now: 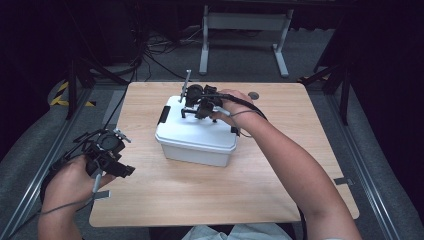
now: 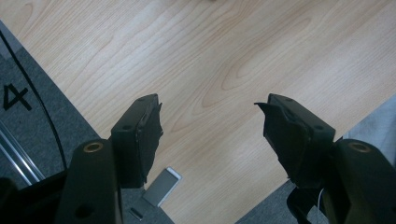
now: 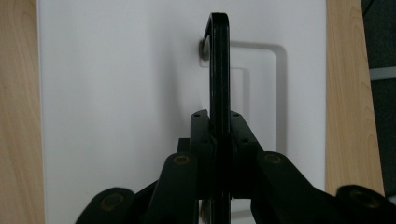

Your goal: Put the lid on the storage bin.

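One white lidded storage box (image 1: 196,132) sits at the centre of the high view, and its black carry handle (image 3: 219,84) is the thing being worked on. In the right gripper view that handle stands upright out of its recess in the lid (image 3: 116,93), running up the middle of the frame, with the right gripper (image 3: 219,123) pinched tight on it, one jaw on each flat side. In the high view the same gripper (image 1: 202,106) hovers over the upper half of the box. So the grasp looks done; the box still rests flat on the counter (image 1: 280,175) with its black side latches (image 1: 163,115) seemingly closed, so any lift or carry is yet to come.

Lower left in the high view, the left gripper (image 1: 111,159) waits well apart from the box, off the counter's left edge. Its own view shows the jaws spread wide and holding nothing (image 2: 210,126), bare wood beyond them, and a small silvery tab (image 2: 161,186) at the counter's edge.
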`<action>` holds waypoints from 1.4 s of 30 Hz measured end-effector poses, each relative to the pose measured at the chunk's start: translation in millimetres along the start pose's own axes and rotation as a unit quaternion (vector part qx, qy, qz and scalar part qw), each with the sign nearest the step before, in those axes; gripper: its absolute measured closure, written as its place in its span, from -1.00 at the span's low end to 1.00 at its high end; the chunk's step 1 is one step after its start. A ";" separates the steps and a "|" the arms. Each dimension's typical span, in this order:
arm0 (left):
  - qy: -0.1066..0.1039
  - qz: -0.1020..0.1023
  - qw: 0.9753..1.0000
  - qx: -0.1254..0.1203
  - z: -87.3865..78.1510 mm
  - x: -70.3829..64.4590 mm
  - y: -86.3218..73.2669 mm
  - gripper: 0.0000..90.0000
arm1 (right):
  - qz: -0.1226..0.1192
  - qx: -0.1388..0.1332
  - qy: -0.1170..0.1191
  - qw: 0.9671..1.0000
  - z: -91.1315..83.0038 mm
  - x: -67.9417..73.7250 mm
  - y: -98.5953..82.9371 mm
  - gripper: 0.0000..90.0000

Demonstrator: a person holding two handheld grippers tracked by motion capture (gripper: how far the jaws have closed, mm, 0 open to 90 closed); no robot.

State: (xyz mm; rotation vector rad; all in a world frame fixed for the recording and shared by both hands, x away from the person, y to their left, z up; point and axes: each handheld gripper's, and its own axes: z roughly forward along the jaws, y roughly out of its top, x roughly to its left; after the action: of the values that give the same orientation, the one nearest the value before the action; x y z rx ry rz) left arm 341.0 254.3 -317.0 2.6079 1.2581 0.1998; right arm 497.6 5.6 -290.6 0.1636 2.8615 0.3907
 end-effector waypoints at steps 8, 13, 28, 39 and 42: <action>0.002 0.004 1.000 -0.001 0.3 -1.1 1.2 -0.18 | -0.009 0.003 -0.008 1.000 -0.7 6.5 1.3 0.68; 0.003 -0.003 1.000 -0.003 0.1 2.2 2.0 -0.18 | 0.006 -0.011 0.000 1.000 -6.1 5.8 -3.5 0.42; -0.003 0.020 1.000 0.005 8.3 0.7 20.9 -0.18 | 0.039 -0.093 -0.014 0.995 -54.7 17.8 -35.6 0.23; 0.005 0.012 1.000 0.004 10.2 1.1 19.6 -0.16 | 0.108 -0.125 -0.039 0.985 -85.1 14.7 -99.8 0.21; 0.008 0.001 1.000 0.000 7.5 1.0 19.0 -0.13 | 0.119 -0.127 -0.042 0.984 -88.6 12.6 -111.3 0.21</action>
State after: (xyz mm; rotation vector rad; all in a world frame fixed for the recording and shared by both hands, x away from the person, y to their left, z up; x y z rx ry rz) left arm 357.6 242.5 -319.0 2.6130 1.2609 0.2198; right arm 454.0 -121.3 -241.6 0.4650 2.6850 0.7709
